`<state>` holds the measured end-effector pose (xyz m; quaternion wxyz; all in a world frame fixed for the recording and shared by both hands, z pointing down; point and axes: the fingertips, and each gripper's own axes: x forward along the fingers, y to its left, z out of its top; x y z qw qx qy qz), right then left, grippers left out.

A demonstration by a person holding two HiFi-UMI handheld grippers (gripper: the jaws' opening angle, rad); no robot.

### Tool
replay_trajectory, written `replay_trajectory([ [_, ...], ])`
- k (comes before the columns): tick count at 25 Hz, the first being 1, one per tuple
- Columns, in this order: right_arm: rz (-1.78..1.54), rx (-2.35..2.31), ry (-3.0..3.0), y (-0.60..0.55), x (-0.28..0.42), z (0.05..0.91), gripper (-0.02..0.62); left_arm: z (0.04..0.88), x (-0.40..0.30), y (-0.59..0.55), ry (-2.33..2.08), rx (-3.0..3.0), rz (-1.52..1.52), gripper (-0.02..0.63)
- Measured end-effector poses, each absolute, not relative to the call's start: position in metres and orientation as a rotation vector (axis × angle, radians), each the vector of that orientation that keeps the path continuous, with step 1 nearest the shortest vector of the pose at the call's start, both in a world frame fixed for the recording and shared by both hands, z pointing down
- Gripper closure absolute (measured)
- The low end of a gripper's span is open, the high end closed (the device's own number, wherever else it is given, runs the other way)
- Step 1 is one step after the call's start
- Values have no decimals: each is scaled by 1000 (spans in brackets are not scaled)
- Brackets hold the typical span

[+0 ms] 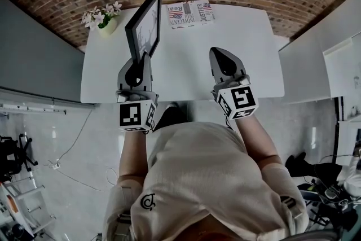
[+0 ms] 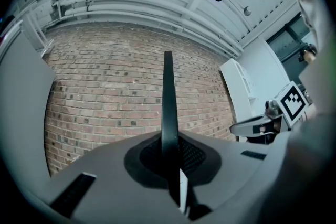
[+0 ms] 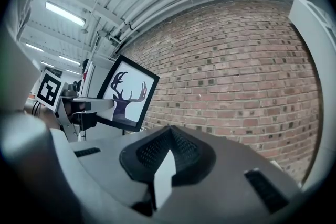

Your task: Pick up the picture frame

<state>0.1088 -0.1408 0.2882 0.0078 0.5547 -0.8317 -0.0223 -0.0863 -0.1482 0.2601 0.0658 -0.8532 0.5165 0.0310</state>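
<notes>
Above the smooth white worktop (image 1: 186,73), left tool (image 1: 144,57) pinches the thin black rectangular picture frame (image 1: 145,24) edge-on; right tool (image 1: 216,52) pressed together, empty.

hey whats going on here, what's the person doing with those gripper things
A person holds a gripper in each hand over a white table. The left gripper is clamped on the edge of a black picture frame showing a deer silhouette, and holds it up, apparently off the table. The right gripper is shut and empty. Flowers and papers sit at the table's far edge.
</notes>
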Motion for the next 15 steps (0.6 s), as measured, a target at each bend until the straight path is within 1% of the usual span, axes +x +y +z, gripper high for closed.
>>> replay_trajectory([
  [15, -26, 1703, -2602, -137, 107, 299, 591, 270, -84, -142, 1546, -2615, 65, 583],
])
